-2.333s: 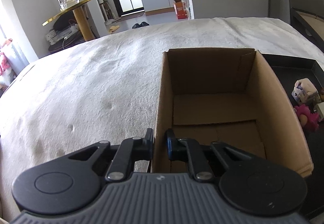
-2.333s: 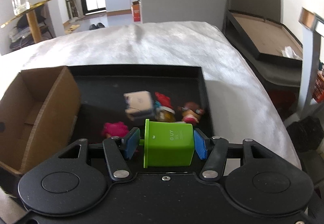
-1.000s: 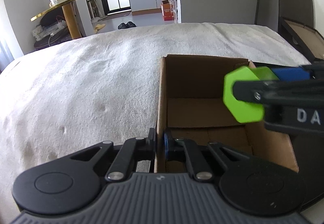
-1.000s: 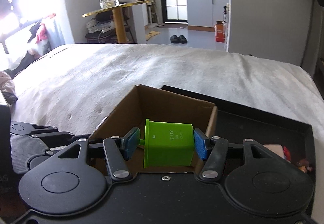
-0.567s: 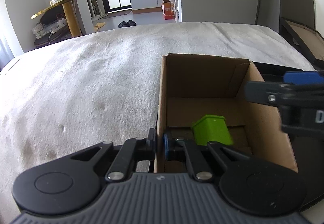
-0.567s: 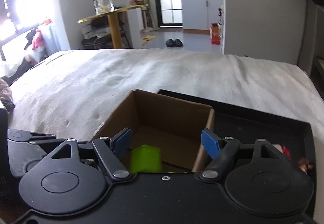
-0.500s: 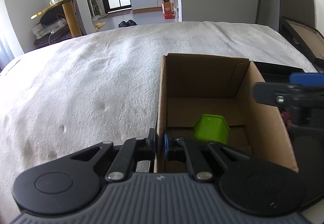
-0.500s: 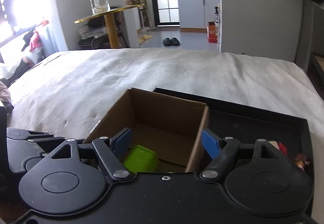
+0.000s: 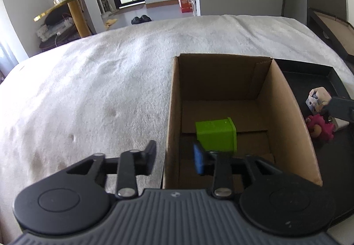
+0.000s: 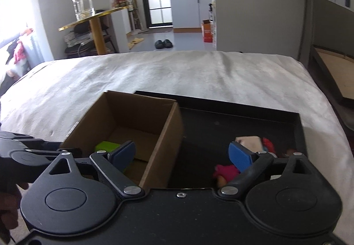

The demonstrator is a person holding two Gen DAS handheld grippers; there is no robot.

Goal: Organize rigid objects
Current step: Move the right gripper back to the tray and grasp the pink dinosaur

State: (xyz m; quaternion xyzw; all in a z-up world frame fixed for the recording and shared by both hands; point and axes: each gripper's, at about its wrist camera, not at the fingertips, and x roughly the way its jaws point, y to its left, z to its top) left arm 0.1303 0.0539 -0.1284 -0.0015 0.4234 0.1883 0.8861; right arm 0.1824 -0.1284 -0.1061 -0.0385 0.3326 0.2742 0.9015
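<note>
The left gripper has just been opening, its fingers straddling the cardboard box wall without pressing. The green block, dropped earlier, lies sideways inside. The right gripper, just released, has withdrawn toward the black tray.

The left gripper is tilted downward, its jaws just opened partway, one finger on either side of a thin wall, not pressed on it. The right gripper is spread wide, its jaws just opened, nothing held.
</note>
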